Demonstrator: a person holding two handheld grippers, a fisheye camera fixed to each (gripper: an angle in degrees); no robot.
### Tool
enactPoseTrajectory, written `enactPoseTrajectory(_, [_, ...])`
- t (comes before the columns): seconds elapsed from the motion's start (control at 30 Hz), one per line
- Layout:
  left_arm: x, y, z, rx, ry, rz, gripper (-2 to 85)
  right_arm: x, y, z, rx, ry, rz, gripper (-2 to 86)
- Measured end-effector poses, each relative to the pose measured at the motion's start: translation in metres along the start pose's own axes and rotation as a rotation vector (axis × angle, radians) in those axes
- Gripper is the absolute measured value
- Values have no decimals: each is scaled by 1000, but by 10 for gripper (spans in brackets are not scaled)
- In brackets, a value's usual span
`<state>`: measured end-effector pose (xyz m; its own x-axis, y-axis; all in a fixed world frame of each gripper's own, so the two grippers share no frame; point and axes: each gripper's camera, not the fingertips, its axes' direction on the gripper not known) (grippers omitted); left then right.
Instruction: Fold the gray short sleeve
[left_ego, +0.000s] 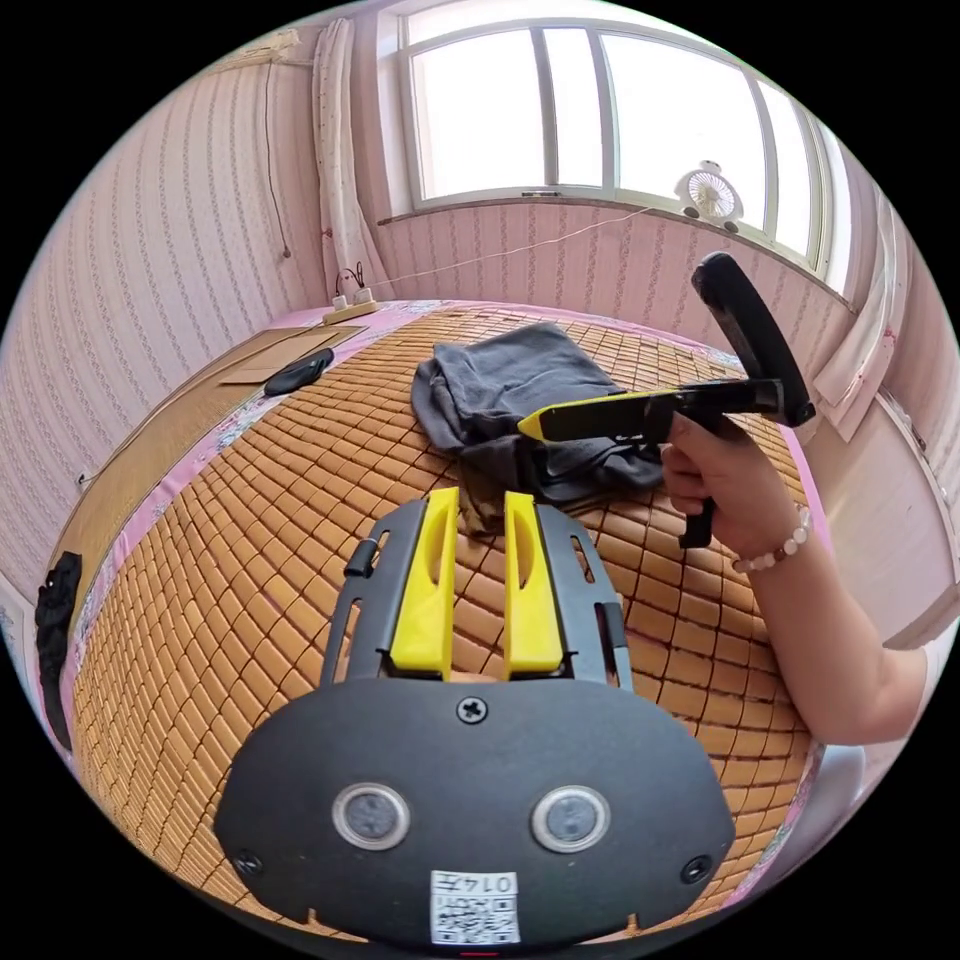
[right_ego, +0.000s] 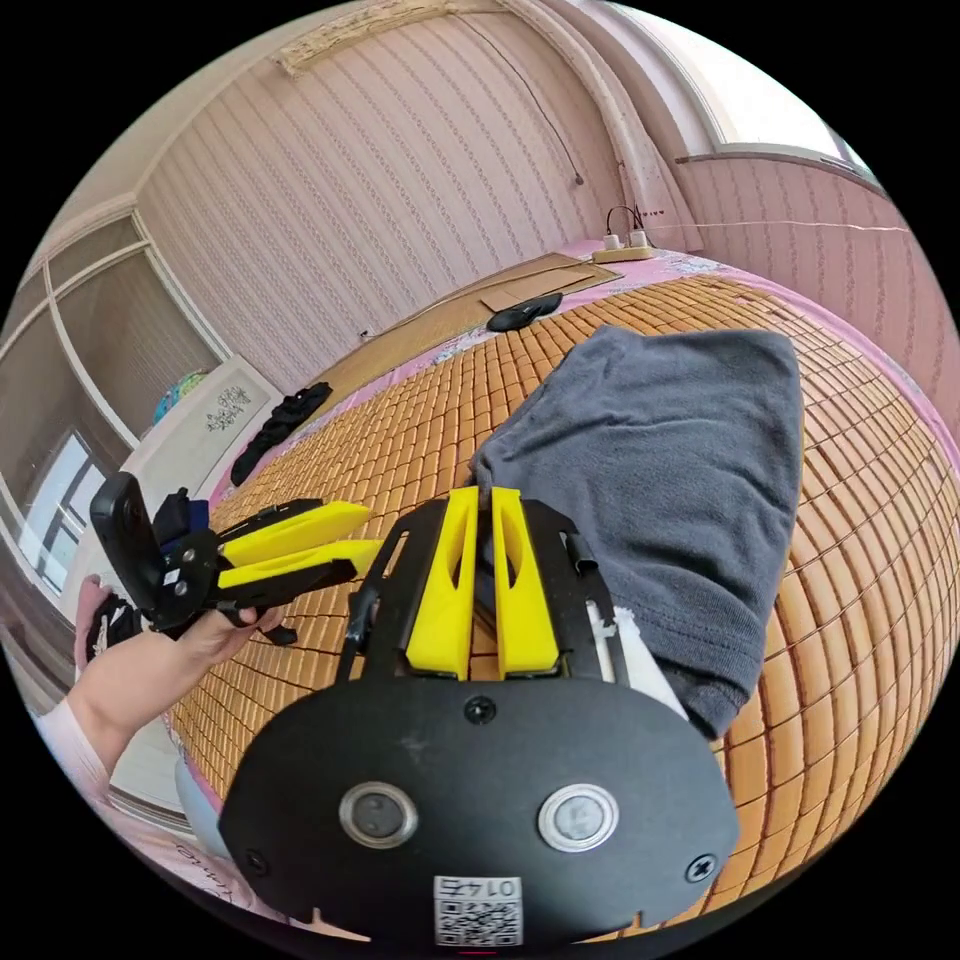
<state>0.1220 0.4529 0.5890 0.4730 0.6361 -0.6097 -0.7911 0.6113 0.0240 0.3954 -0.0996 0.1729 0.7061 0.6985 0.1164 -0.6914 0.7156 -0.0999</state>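
Left gripper (left_ego: 481, 497) is hovering with jaws parted just beside the gray shirt (left_ego: 520, 400), which is lying bunched on the mat (left_ego: 250, 560); right gripper (right_ego: 482, 492), jaws nearly together, is touching the shirt's edge.

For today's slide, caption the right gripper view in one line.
Right gripper pinches the gray shirt's edge on a bamboo mat; left gripper hovers apart.
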Motion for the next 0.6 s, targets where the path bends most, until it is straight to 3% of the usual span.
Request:
enactPoseTrajectory(0.13, [11,-10,23,-3,72,-18,86,32,6,-32,36,-187,62,19])
enactPoseTrajectory(0.37, [24,-32,42,-88,-119,-31,89,48,24,-106,198,-188,82,18])
enactPoseTrajectory(0.6, [15,-53,45,-235,-50,-97,9,69,52,-178,336,-226,122,17])
